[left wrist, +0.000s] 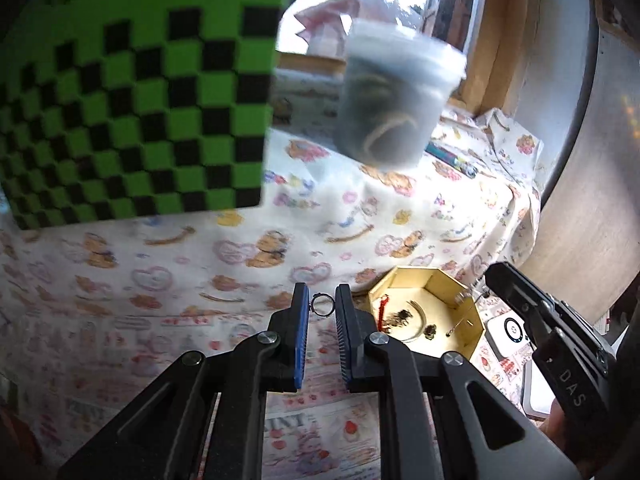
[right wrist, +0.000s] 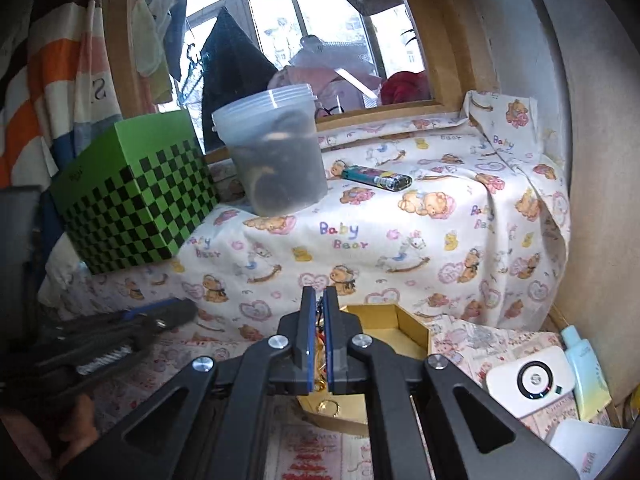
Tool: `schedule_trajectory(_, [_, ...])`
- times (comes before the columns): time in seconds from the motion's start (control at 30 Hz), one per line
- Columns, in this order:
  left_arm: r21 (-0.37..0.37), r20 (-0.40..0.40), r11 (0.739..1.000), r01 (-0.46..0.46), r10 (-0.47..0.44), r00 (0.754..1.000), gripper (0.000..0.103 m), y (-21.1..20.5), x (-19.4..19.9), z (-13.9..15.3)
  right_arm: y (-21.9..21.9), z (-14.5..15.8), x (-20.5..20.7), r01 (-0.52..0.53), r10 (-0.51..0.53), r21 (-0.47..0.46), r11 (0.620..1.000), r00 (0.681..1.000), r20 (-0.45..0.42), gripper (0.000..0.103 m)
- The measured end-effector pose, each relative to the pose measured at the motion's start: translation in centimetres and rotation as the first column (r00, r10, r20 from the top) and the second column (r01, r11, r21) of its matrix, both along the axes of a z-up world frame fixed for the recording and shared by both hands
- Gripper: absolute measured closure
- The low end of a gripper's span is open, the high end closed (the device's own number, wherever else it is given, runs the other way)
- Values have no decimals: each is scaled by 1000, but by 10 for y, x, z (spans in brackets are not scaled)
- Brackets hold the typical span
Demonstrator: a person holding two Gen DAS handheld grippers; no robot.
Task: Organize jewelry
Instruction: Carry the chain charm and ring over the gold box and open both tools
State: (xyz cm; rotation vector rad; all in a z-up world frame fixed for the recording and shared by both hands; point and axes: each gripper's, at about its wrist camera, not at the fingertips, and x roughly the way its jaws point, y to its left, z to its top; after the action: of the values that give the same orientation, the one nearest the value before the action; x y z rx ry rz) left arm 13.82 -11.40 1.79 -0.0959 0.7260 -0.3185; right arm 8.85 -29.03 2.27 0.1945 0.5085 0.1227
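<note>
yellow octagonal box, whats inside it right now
In the yellow octagonal box lie a red charm, a thin curved bangle, small dark pieces and a pin. In the right wrist view the right claw covers most of it.

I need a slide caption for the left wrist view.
Left gripper holds a small ring beside the open jewelry box.

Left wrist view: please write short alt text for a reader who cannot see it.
The left tongs pinch a small ring above a bear-print cloth. To the right stands an open octagonal box with jewelry inside, and the right tongs reach toward it. A green checkered box and a plastic tub stand behind.
</note>
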Motion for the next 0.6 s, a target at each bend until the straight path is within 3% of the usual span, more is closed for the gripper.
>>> schedule_trajectory(0.33, [3, -36, 998, 68, -68, 997, 91, -27, 10, -12, -17, -12, 11, -24, 28, 121, 992, 999, -33, 100])
schedule_trajectory(0.6, [-50, -94, 993, 111, -116, 989, 90, -31, 25, -23, -35, -20, 20, -47, 67, 242, 969, 995, -72, 100])
